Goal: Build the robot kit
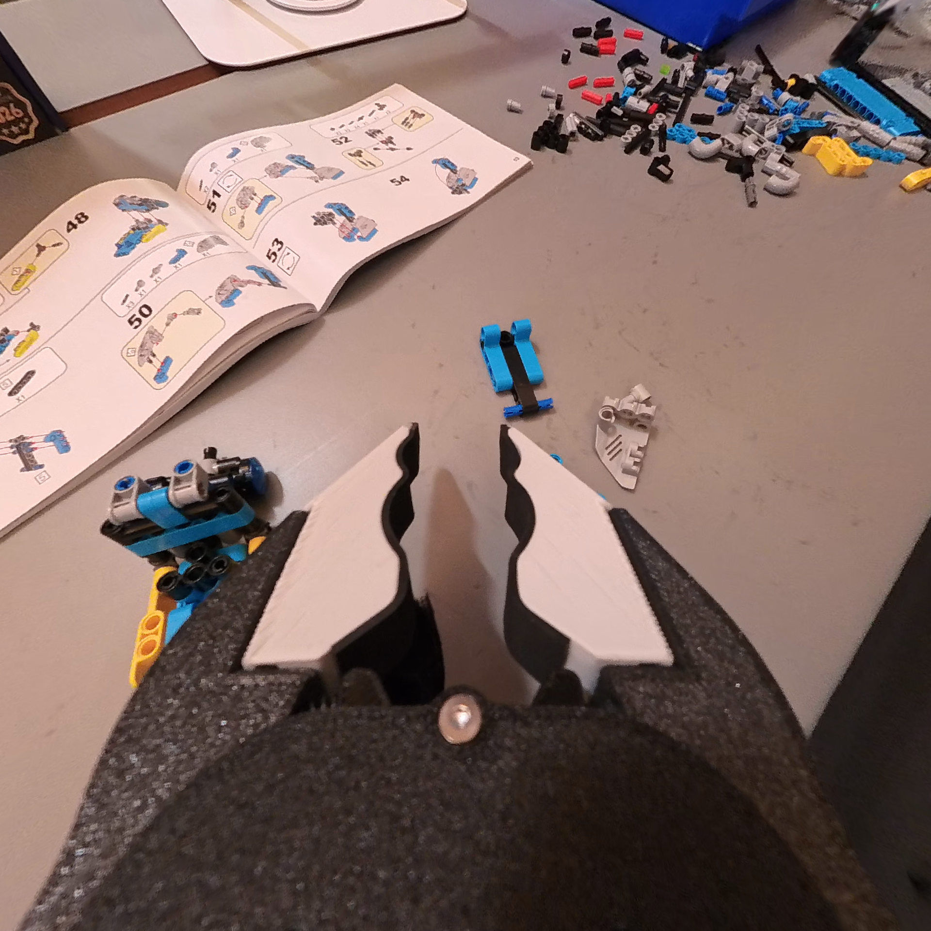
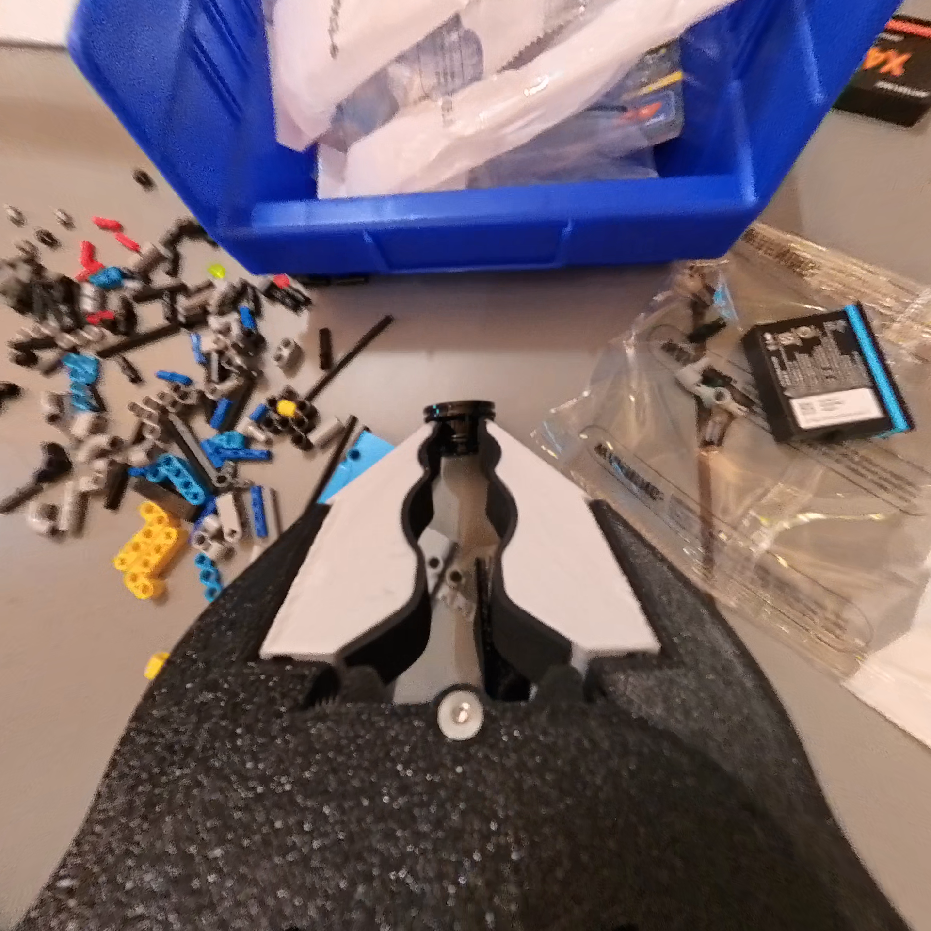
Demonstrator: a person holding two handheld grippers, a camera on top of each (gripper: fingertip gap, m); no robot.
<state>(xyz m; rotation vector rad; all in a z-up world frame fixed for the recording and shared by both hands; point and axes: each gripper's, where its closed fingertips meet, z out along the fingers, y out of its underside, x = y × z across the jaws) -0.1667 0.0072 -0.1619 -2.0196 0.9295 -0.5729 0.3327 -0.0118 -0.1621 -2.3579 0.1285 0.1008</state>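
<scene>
Left gripper (image 1: 459,433): jaws spread, nothing between them, only bare grey table (image 1: 655,312) showing in the gap. Nearest piece is a small blue-and-black brick assembly (image 1: 514,360) lying flat just beyond the tips, slightly right. Right of that, apart from it, a light grey panel piece (image 1: 622,441) with connectors on its far end. Close against the left finger's outer side sits a larger blue, black, grey and yellow sub-assembly (image 1: 184,514), partly hidden by the gripper body. Farther left, an open instruction booklet (image 1: 226,216) lies on the table. Far right, a scattered pile of loose bricks (image 1: 730,116) in black, grey, blue, red and yellow. A white board (image 1: 302,30) lies at the far edge.

Right gripper (image 2: 459,425): jaws closed down on a small black round flanged part (image 2: 459,413), pinched at the tips, its rim sticking out past them. Picture is motion-blurred. Through the gap behind the tips, grey pieces show underneath. A light blue flat piece (image 2: 360,463) peeks out by the left finger. Left, the loose brick scatter (image 2: 151,403), with a yellow beam (image 2: 146,549) nearest. Far centre, a blue plastic bin (image 2: 453,226) holding clear bags (image 2: 453,90). Right, a crumpled clear bag (image 2: 705,478) with a few parts inside, and a black box with a blue edge (image 2: 826,373) resting on it.
</scene>
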